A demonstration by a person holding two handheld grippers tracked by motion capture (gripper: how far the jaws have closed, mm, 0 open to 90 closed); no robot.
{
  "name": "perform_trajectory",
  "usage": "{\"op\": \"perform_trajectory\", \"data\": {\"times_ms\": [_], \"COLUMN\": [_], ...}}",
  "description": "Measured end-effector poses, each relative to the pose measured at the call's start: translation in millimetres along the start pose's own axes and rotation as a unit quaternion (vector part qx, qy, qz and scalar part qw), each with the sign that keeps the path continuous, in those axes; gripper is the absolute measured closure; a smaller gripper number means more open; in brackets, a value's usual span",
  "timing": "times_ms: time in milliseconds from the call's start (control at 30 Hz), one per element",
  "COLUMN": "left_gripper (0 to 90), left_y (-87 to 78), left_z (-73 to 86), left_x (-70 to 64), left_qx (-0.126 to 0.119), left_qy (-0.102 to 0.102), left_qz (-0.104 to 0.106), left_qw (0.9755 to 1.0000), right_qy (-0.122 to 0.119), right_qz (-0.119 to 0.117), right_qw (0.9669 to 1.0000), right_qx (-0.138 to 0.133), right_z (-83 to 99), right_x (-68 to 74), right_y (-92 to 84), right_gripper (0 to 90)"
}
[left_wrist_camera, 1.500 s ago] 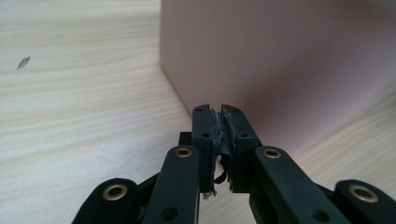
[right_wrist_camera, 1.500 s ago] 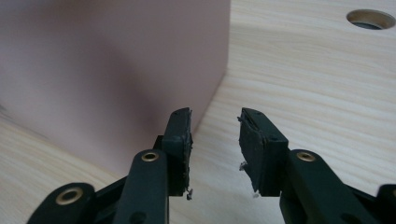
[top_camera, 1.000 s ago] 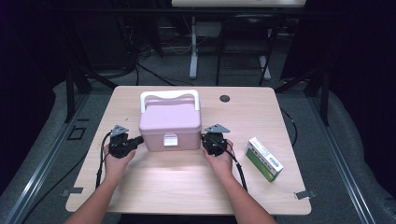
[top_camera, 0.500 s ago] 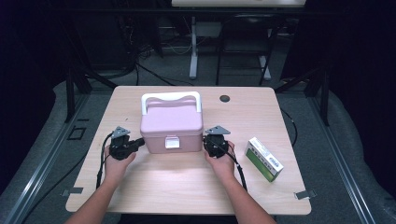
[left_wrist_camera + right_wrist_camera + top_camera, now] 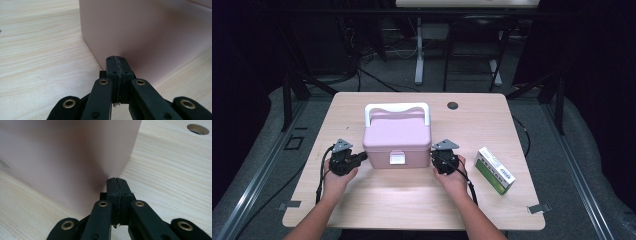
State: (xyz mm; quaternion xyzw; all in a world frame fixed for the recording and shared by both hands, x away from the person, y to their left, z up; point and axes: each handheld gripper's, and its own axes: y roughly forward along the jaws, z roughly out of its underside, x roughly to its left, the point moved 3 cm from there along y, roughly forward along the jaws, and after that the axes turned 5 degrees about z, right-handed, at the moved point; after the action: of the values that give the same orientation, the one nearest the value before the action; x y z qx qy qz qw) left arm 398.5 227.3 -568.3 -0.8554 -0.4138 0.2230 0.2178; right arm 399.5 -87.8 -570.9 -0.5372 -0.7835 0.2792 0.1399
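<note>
My pink box point(image 5: 398, 138) sits mid-desk point(image 5: 362, 200). My left tool point(image 5: 363, 158) and right tool point(image 5: 435, 159), both pressed together empty, flank its lower sides. It looks rigid, smooth, probably light; I'd grab the handle point(image 5: 397, 108).

The pink box point(image 5: 150, 32) is cut off by both gripper views' edges, its lid unseen there.

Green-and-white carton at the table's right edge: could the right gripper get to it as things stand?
Probably yes. The right gripper, jaws shut, sits against the pink lidded box, and bare wooden table lies between it and the green-and-white carton.
</note>
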Motion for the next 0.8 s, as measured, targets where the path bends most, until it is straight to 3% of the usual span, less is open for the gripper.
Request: {"op": "perform_trajectory", "data": {"times_ms": [200,533,800], "left_gripper": [90.0,90.0,90.0], "left_y": [-4.8,-11.4,-16.5], "left_z": [2.7,7.9,12.6], "left_x": [-2.0,-11.7,-24.5], "left_qx": [0.006,0.017,0.028], "left_qy": [0.001,-0.008,0.003], "left_qz": [0.008,0.016,0.028], "left_qw": [0.9999,0.9997,0.9992], "right_qy": [-0.016,-0.021,-0.011], "right_qz": [-0.004,-0.009,-0.016], "right_qw": [0.9998,0.9994,0.9992], "right_qx": [0.007,0.024,0.036], "right_z": [2.3,7.3,14.8], "right_x": [2.3,4.0,1.0], "right_y": [-6.2,-18.6,-30.8], "right_gripper": [90.0,90.0,90.0]}}
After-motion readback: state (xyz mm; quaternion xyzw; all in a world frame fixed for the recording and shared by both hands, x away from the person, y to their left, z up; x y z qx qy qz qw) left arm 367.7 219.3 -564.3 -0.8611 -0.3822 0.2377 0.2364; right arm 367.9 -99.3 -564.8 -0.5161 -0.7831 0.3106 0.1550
